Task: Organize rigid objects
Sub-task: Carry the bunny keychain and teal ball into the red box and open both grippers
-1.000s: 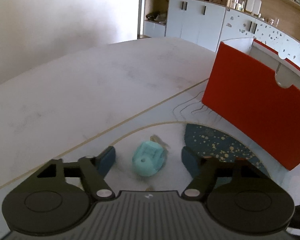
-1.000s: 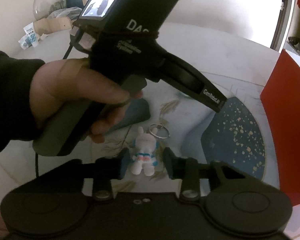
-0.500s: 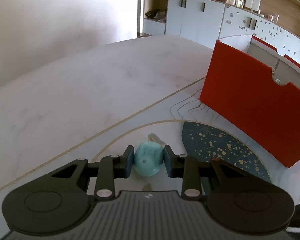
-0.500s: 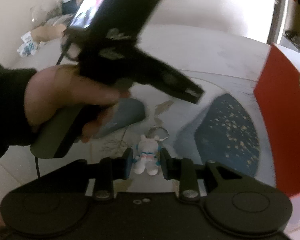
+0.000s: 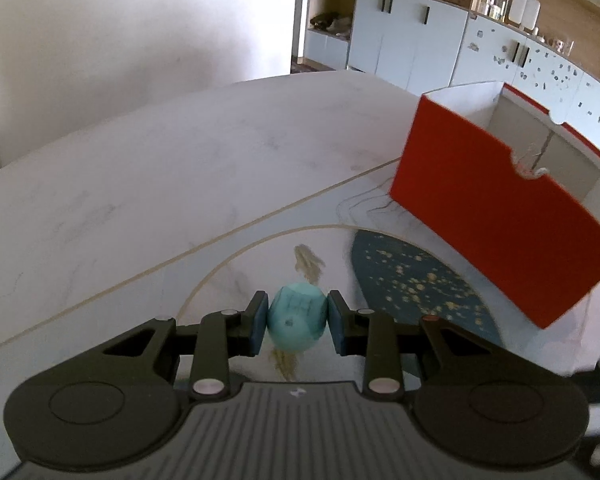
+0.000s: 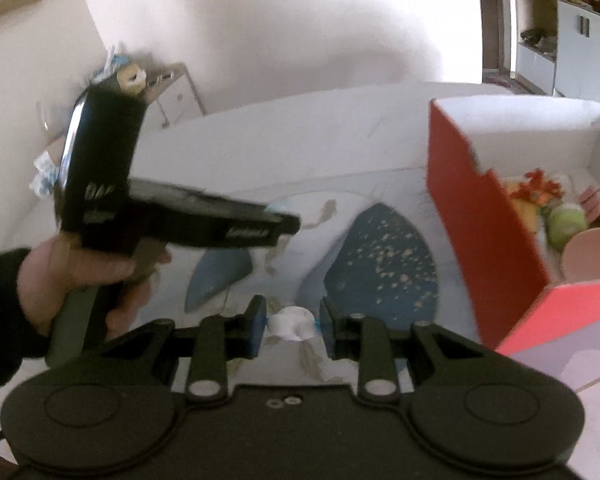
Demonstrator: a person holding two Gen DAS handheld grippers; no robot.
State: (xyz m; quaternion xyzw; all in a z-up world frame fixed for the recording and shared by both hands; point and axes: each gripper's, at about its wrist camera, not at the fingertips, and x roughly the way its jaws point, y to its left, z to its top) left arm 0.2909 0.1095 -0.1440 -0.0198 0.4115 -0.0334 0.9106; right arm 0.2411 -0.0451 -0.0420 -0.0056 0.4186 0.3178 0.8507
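Left wrist view: the left tool [image 5: 298, 326] is pinching a teal egg-shaped toy [image 5: 297, 322] between both blue pads, pads pressed on its left and right sides. The toy looks lifted off the bench [image 5: 148, 184], though contact below it is hard to tell. The red box [image 5: 496, 216] sits far right, open top facing up, its near red wall standing between the toy and the inside. To get in, the toy has to go up and over that wall edge. Left and far parts of the bench show no objects, so there is plenty of room to swing on that side. The blue speckled patch [image 5: 416, 292] is just print on the bench surface, not an obstacle.

Right wrist view: the right tool [image 6: 292, 326] is pinching a small white figure [image 6: 291, 323], blurred, pads touching both sides. The left hand [image 6: 80, 276] with its tool body crosses the left half of the view, near the right tool; collision risk if both head for the box together. The red box [image 6: 480, 232] is at right and already holds several things: a green ball [image 6: 566, 222], a pink cup [image 6: 592, 256], something orange-red.

Judgement: sorting is partly done; both grasps are made, two drops over the box rim are left.
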